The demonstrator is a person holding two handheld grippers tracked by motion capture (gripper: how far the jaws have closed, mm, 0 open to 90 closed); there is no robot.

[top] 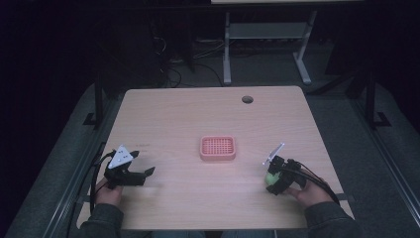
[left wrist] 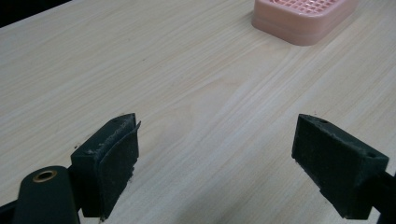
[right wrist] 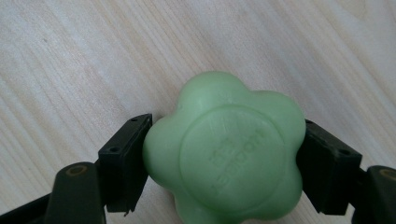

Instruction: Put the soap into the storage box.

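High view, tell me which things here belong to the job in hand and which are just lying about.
In the job:
green flower-shaped soap, clamped in the right gripper
pink soap dish
left gripper, jaws apart, holding nothing

Lying about:
white desk frame on the floor beyond the table

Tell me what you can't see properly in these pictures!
- Raised letters on the green soap: right gripper view, too blurred to read.
- Soap's bottom: cut off by that view's lower edge.
- Pink soap dish: left gripper view, cropped by the top edge.
- Soap in the high view: mostly hidden by the right hand-held gripper.
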